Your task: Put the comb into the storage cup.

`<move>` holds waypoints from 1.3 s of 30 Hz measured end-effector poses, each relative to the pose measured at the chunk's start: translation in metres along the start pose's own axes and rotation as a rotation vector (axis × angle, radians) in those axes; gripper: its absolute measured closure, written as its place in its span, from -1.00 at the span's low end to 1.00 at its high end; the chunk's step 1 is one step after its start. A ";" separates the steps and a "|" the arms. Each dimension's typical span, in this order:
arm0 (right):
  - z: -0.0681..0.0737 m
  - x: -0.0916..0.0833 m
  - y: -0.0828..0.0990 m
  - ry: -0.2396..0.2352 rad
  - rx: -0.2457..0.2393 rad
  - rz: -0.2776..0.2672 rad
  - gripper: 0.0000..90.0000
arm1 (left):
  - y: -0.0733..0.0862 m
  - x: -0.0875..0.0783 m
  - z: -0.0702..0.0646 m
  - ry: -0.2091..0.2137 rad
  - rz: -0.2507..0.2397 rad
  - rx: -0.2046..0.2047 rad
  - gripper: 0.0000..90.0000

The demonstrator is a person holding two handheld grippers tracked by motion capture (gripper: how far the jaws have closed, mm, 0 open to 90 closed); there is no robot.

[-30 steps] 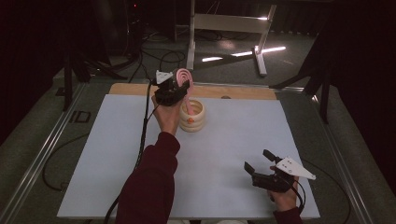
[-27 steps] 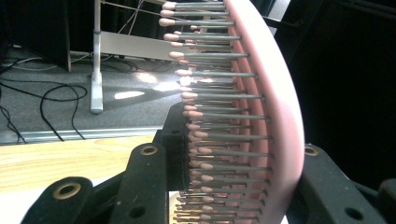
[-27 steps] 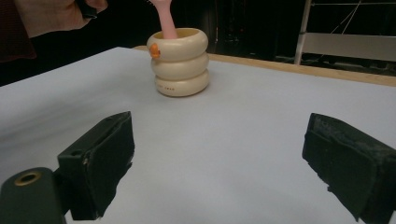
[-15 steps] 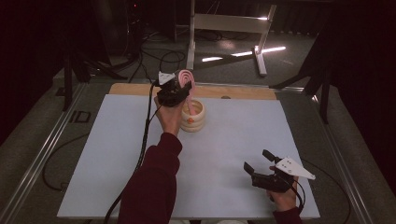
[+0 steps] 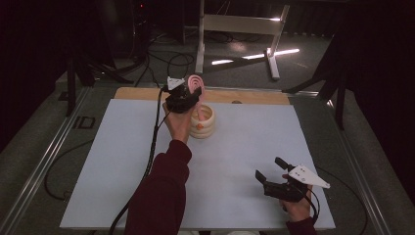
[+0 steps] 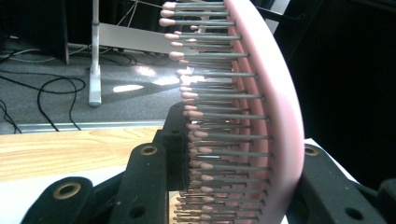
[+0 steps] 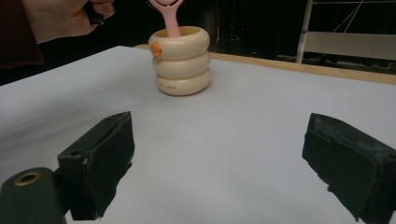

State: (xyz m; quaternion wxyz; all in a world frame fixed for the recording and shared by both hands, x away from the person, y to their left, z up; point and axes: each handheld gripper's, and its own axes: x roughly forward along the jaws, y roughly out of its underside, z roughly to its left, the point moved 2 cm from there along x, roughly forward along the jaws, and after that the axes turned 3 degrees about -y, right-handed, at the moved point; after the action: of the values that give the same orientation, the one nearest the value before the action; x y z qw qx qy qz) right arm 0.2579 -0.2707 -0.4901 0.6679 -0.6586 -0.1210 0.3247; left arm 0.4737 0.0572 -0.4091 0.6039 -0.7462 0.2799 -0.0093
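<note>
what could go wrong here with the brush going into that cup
The left hand-held gripper clamps the pink hairbrush by its head, with the handle in the cream ringed cup. Nothing steadies the cup, since the right hand-held gripper rests open far away, so a sideways push on the handle could tip it. The jaws also press on the bristles, which might bend or let the brush slip.

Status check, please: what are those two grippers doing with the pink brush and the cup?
Left gripper shut on pink hairbrush, handle in cream holder. Right gripper open, empty. Nothing in the way.
</note>
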 end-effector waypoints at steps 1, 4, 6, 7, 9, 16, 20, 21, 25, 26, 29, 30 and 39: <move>0.000 0.000 0.000 0.000 -0.001 0.001 -0.80 | 0.001 0.001 -0.001 0.001 0.002 -0.002 0.43; 0.000 0.000 0.000 0.000 -0.003 0.001 -0.80 | 0.002 0.002 -0.002 0.006 0.003 -0.002 0.43; 0.000 0.000 0.000 0.000 -0.001 0.001 -0.80 | 0.003 0.003 -0.003 0.008 0.001 -0.007 0.43; 0.000 0.000 0.000 -0.001 -0.001 0.001 -0.80 | 0.003 0.003 -0.003 0.010 0.003 -0.007 0.43; 0.000 0.000 0.000 -0.002 -0.001 0.001 -0.80 | 0.003 0.003 -0.003 0.011 0.004 -0.008 0.43; 0.000 0.000 0.000 -0.002 -0.001 0.001 -0.80 | 0.005 0.005 -0.005 0.013 0.002 -0.015 0.43; 0.000 0.000 0.000 0.000 -0.001 0.000 -0.80 | 0.008 0.006 -0.006 0.011 0.005 -0.013 0.43; 0.000 0.000 0.000 0.000 -0.001 -0.001 -0.80 | 0.008 0.006 -0.006 0.011 0.006 -0.012 0.43; 0.000 0.000 0.000 -0.001 -0.002 -0.001 -0.80 | 0.010 0.007 -0.007 0.012 0.006 -0.013 0.43; 0.000 0.000 0.000 -0.001 -0.001 -0.001 -0.80 | 0.010 0.007 -0.007 0.012 0.009 -0.013 0.43; 0.000 0.000 0.000 -0.001 0.001 -0.002 -0.80 | 0.011 0.008 -0.007 0.013 0.013 -0.009 0.43; 0.001 0.000 0.000 -0.002 -0.001 -0.001 -0.80 | 0.012 0.009 -0.007 0.013 0.013 -0.011 0.43; 0.001 0.000 0.000 -0.004 0.000 -0.001 -0.80 | 0.017 0.010 -0.004 0.019 0.019 -0.035 0.43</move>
State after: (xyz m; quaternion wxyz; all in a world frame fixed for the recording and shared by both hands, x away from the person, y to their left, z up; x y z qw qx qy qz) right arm 0.2575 -0.2701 -0.4904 0.6678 -0.6580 -0.1226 0.3256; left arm 0.4739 0.0469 -0.4270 0.5882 -0.7539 0.2928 -0.0055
